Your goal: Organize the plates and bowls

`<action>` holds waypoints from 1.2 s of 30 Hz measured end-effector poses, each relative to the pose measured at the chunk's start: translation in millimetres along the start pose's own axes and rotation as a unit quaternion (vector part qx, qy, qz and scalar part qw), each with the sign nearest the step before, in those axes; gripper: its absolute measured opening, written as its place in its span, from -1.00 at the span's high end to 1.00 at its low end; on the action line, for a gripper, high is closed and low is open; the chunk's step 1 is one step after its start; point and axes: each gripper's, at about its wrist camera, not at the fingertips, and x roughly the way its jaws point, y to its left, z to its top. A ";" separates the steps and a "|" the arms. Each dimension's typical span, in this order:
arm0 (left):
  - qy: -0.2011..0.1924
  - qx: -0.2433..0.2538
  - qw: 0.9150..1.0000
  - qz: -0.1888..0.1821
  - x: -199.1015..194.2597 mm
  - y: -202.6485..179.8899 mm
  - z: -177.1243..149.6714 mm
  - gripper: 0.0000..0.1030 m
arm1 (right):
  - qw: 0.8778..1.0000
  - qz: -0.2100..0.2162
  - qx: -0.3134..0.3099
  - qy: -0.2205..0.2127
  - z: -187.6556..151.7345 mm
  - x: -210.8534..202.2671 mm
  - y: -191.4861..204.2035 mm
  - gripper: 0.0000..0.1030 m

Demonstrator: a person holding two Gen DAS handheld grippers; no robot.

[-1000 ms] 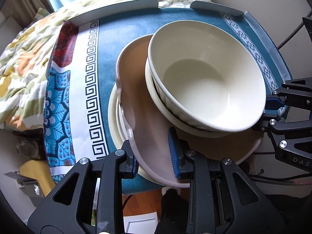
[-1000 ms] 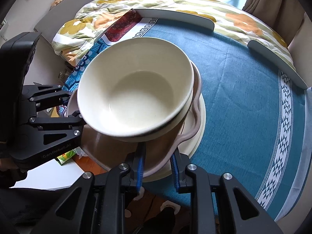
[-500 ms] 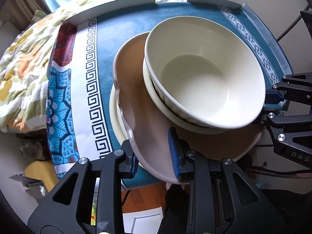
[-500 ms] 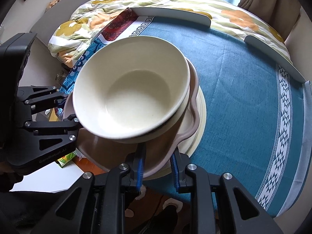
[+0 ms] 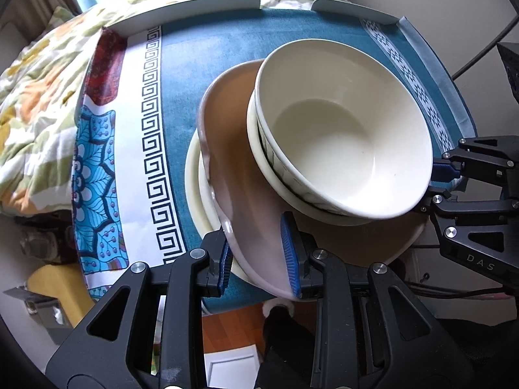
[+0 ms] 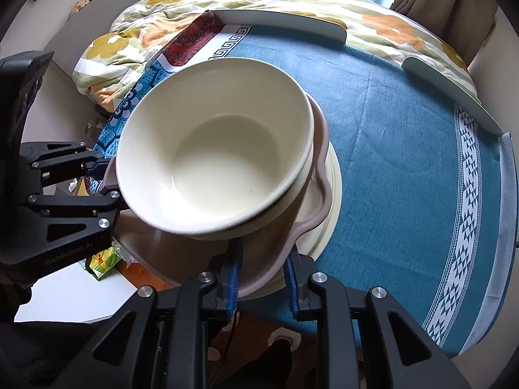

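Note:
A pinkish wavy-rimmed plate [image 5: 236, 175] carries two nested cream bowls [image 5: 340, 142]. My left gripper [image 5: 259, 259] is shut on the plate's near rim. My right gripper [image 6: 262, 272] is shut on the plate's rim [image 6: 321, 175] from the other side; it also shows in the left wrist view [image 5: 438, 178]. The plate is held tilted just above a cream plate [image 5: 194, 181] that lies on the blue tablecloth [image 5: 201, 64]. The cream bowls [image 6: 214, 165] fill the middle of the right wrist view, with the cream plate [image 6: 334, 201] under them.
The round table [image 6: 405, 149] has white raised guards [image 6: 285, 22] along its far edge. A flowered quilt [image 5: 35, 90] lies beyond it. The stack overhangs the near table edge, with wooden floor [image 5: 233, 324] below. The left gripper shows at the left of the right wrist view [image 6: 97, 178].
The held plate with the bowls has shifted slightly farther onto the table and lifted a little over the cream plate. Both grips are unchanged.

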 end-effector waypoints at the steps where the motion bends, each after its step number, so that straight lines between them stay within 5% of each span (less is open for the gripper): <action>1: -0.003 0.002 1.000 0.000 -2.0 0.1 0.5 0.51 | 1.000 -0.001 0.001 0.001 0.2 0.1 0.2 0.57; 5: 0.005 0.005 1.000 -0.008 -2.0 -0.2 -0.4 0.34 | 1.000 -0.001 0.008 0.006 0.5 0.6 -0.6 0.57; 9: -0.008 0.005 1.000 -0.004 -10.1 0.5 -4.9 -0.54 | 1.000 0.001 0.027 0.004 -0.7 -2.9 -2.8 0.55; 13: -0.010 0.005 1.000 -0.008 -15.0 2.1 -5.1 -0.57 | 0.999 0.005 0.042 -0.005 -5.0 -7.7 -3.7 0.11; 23: -0.030 0.010 0.999 0.011 -48.2 3.8 -16.7 -0.57 | 0.996 0.010 0.072 -0.059 -19.1 -43.6 -2.2 0.10; 29: -0.108 -0.037 0.993 0.036 -118.3 -2.5 -22.7 -0.57 | 0.990 0.008 0.070 -0.122 -33.6 -102.0 -6.1 0.10; 33: -0.199 -0.067 0.976 0.053 -189.7 -27.0 -31.4 -0.58 | 0.979 0.006 0.069 -0.190 -49.3 -162.9 -5.7 0.04; 34: -0.224 -0.072 0.970 0.060 -206.4 -35.8 -34.6 -0.68 | 0.976 0.003 0.070 -0.208 -54.0 -178.4 -5.1 -0.05; 36: -0.272 -0.081 0.956 0.079 -235.9 -54.5 -42.6 -1.00 | 0.966 -0.011 0.071 -0.249 -67.7 -209.7 -1.0 -0.71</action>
